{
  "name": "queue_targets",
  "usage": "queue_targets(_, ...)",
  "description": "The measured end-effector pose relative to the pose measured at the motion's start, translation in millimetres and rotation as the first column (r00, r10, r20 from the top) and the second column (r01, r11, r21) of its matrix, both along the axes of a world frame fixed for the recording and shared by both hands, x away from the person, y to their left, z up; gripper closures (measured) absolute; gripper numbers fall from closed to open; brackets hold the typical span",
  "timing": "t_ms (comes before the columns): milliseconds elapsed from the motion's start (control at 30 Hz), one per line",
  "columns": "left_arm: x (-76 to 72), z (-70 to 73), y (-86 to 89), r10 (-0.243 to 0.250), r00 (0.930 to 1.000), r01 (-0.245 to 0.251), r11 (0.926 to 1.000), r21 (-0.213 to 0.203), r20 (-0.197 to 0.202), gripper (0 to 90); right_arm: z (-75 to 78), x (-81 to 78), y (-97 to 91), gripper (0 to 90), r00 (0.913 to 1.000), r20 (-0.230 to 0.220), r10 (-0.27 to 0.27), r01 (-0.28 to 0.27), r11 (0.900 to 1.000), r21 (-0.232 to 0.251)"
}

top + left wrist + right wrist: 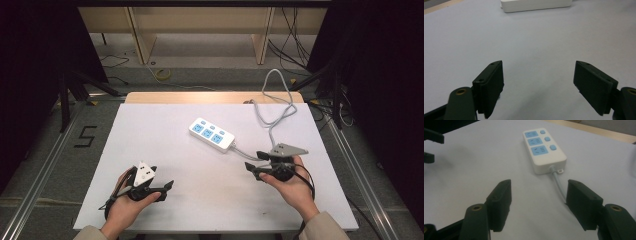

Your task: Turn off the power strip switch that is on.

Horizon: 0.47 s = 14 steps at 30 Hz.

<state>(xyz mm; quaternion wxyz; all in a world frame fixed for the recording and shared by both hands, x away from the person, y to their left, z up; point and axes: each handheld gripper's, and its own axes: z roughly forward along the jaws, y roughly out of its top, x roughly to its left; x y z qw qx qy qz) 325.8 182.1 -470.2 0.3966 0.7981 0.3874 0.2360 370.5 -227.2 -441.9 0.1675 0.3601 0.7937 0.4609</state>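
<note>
power strip [212,134] – on table | right tool [254,169] – open, empty

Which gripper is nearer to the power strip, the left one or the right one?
Right. The right gripper sits just past the power strip at its cable end; the left gripper is farther, toward the table's near edge. Neither touches it.

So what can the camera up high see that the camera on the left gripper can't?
From up high you can see both hands, the left gripper and the right gripper, the whole power strip with its blue sockets, its grey cord trailing off the far edge of the table, and the floor around it. The left gripper view gives a close look at that gripper's two black pads, standing wide apart with nothing between them. Both views show the white table, the open left gripper and the power strip, though the left gripper view catches just its plain white side.
</note>
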Motion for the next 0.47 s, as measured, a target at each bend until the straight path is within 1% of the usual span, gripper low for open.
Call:
queue_targets(67, 0.4, 0.3, -0.2, 0.0, 1.0, 0.0, 1.0, 0.004, 0.002, 24.0, -8.9, -10.3, -6.7, 36.8, 0.9996, 0.027, -0.013, 0.012, 0.9995, 0.03)
queue_targets(100, 0.4, 0.4, -0.5, 0.001, 1.0, -0.001, 1.0, 0.004, 0.001, 24.0, -13.0, -13.5, -9.3, 36.8, 0.9992, 0.032, -0.025, 0.024, 0.9987, 0.044)
queue_targets(200, 0.7, 0.4, -1.2, 0.001, 1.0, -0.001, 1.0, 0.004, -0.001, 24.0, -15.8, -15.8, -10.7, 35.7, 0.9989, 0.045, -0.011, 0.009, 0.9995, 0.03)
queue_targets(267, 0.8, 0.4, -0.8, 0.001, 1.0, -0.001, 1.0, 0.006, 0.001, 24.0, -16.3, -15.9, -9.0, 35.5, 0.9989, 0.047, -0.004, 0.003, 0.9993, 0.037)
queue_targets(367, 0.7, 0.3, 0.7, 0.007, 1.0, -0.007, 1.0, -0.005, 0.004, 24.0, -17.8, -18.4, -6.3, 35.0, 0.9986, 0.054, 0.004, -0.006, 0.9994, 0.034)
queue_targets(433, 0.8, 0.5, 1.8, 0.007, 1.0, -0.007, 1.0, -0.003, 0.001, 24.0, -18.0, -20.2, -5.9, 34.6, 0.9981, 0.062, 0.005, -0.007, 0.9993, 0.037)
queue_targets(467, 1.0, 0.5, 2.1, 0.009, 1.0, -0.009, 1.0, -0.003, 0.003, 24.0, -18.3, -20.9, -5.9, 34.3, 0.9982, 0.059, 0.007, -0.009, 0.9991, 0.042)
